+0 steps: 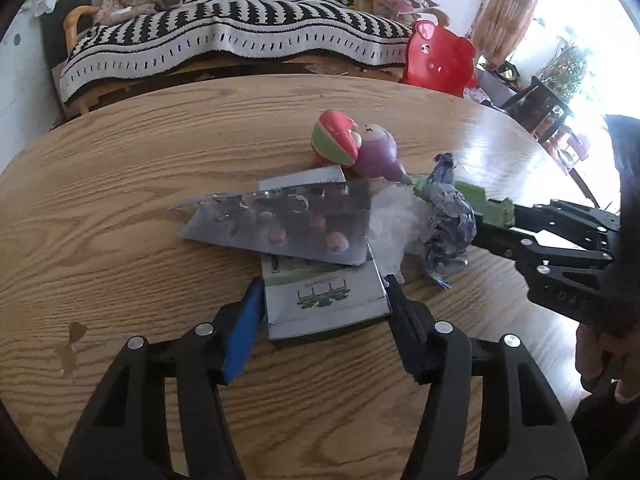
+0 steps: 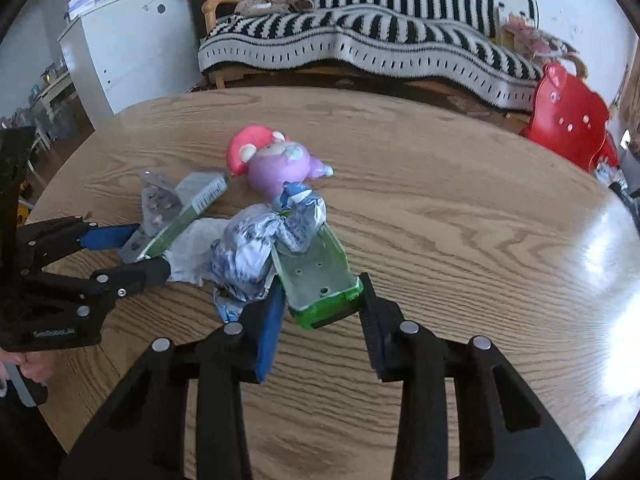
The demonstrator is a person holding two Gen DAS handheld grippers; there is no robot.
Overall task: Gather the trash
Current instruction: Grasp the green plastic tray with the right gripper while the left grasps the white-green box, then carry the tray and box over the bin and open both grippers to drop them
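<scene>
A pile of trash lies on the round wooden table [image 1: 120,208]. My left gripper [image 1: 325,304] is shut on a white and green medicine box [image 1: 326,302]; a silver pill blister sheet [image 1: 288,220] lies across the box's far part. My right gripper [image 2: 322,308] is shut on a green plastic toy car [image 2: 318,276], with a crumpled blue-white wrapper [image 2: 256,252] resting on its far end. The wrapper [image 1: 450,220], the car [image 1: 486,206] and the right gripper [image 1: 500,216] also show in the left wrist view. Crumpled clear plastic [image 1: 394,216] lies between box and wrapper.
A pink and purple squishy toy [image 1: 356,144] lies just behind the pile; it also shows in the right wrist view [image 2: 272,164]. A striped sofa [image 1: 240,32] and a red pig-shaped chair [image 1: 438,60] stand beyond the table's far edge. A white cabinet [image 2: 128,48] stands at left.
</scene>
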